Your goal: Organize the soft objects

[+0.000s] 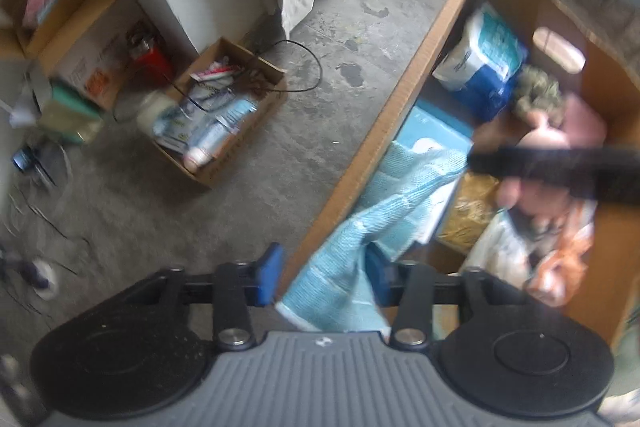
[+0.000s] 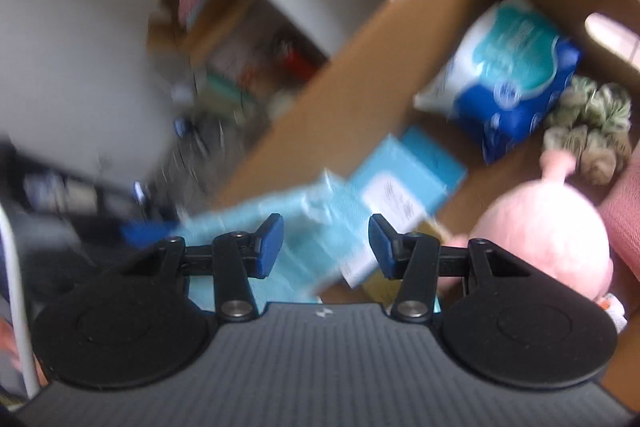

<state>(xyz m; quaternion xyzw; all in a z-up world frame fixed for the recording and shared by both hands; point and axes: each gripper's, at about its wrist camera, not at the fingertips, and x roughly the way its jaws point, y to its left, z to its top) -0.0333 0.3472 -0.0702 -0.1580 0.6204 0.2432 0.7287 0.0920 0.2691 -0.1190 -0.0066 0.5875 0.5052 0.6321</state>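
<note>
A light blue woven cloth (image 1: 384, 195), ribbed and limp, drapes over the cardboard wall of a big open box (image 1: 384, 115), one end inside and the other hanging between the blue pads of the left tool (image 1: 322, 275). That tool points steeply down at the grey concrete floor (image 1: 240, 195); the cloth sits against its right pad while a gap shows at the left pad, so the jaws stand partly spread and not pinching it. The right tool (image 2: 326, 247) tilts down toward the inside of the box, its jaws partly spread with nothing pressed between the pads; the cloth (image 2: 304, 223) lies blurred beyond them. In the left wrist view a dark blurred bar of the right tool crosses the box with a hand (image 1: 532, 187) behind it. Inside the box lie a glossy blue and white plastic pack (image 2: 508, 75), a flat pale blue packet (image 2: 408, 179) with a white label, a rounded pink plush toy (image 2: 548, 243), a bunched greenish fabric bundle (image 2: 592, 119), and something yellow (image 1: 468, 215) and crinkled. On the floor well apart sits a smaller shallow cardboard box (image 1: 224, 115) holding tubes and packets, with a black cable (image 1: 312, 67) looping beside it.
</note>
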